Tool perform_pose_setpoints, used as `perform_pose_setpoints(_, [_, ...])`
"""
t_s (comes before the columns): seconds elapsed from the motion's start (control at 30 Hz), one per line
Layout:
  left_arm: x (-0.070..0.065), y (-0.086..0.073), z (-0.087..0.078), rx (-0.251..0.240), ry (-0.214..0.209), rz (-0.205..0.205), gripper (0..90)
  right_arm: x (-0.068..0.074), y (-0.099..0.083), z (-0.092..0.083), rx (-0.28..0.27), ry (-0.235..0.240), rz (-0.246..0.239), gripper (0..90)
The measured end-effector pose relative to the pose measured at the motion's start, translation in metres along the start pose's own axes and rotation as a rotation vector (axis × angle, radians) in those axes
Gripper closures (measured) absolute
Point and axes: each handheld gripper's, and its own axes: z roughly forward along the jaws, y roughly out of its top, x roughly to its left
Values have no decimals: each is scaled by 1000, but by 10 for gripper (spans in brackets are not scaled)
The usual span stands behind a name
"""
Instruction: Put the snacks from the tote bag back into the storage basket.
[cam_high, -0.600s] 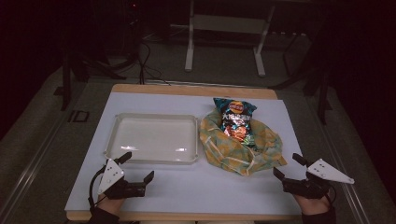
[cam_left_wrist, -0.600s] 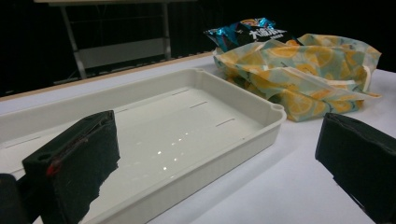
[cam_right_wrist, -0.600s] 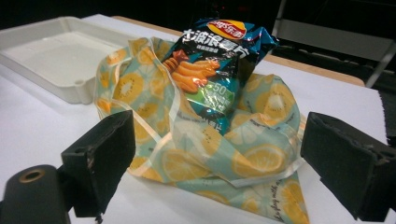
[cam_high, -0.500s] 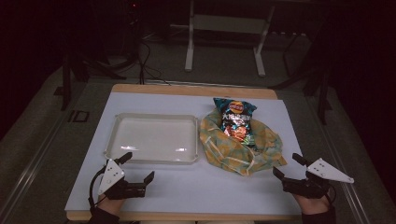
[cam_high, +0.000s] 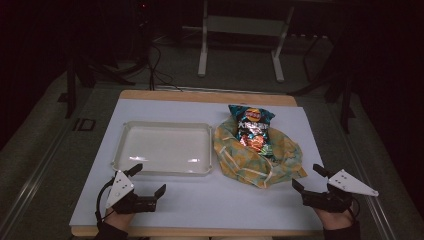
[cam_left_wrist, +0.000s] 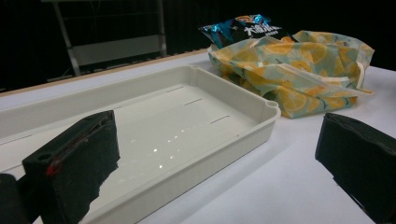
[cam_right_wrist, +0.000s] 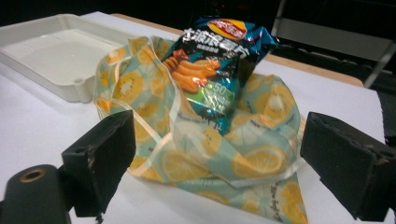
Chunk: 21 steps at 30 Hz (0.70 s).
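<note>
A blue chip bag (cam_high: 251, 128) (cam_right_wrist: 212, 65) (cam_left_wrist: 243, 28) lies on top of a crumpled cloth bag printed with orange slices (cam_high: 260, 155) (cam_right_wrist: 205, 144) (cam_left_wrist: 299, 70), right of centre on the table. An empty white tray (cam_high: 162, 147) (cam_left_wrist: 154, 135) (cam_right_wrist: 51, 51) sits to its left. My left gripper (cam_high: 148, 180) (cam_left_wrist: 215, 177) rests open at the tray's near edge. My right gripper (cam_high: 310, 179) (cam_right_wrist: 224, 168) rests open just right of the cloth bag, jaws pointing at it.
The white table top (cam_high: 240, 200) has a wooden far edge (cam_high: 210, 96). Beyond it, on a grey floor, stands a metal frame (cam_high: 240, 40) with cables (cam_high: 150, 65) in a dark room.
</note>
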Motion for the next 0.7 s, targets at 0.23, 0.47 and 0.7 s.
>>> perform_pose_setpoints(0.23, [0,0,0,5,-3,-1,0,-1,17,3,-28,-2,-25,103])
perform_pose_setpoints(0.47, [0,-1,1,4,-7,-4,0,-3,36,9,-52,0,-39,103])
perform_pose_setpoints(0.7, [0,-1,0,2,-6,-8,0,-7,56,16,-73,-4,-43,103])
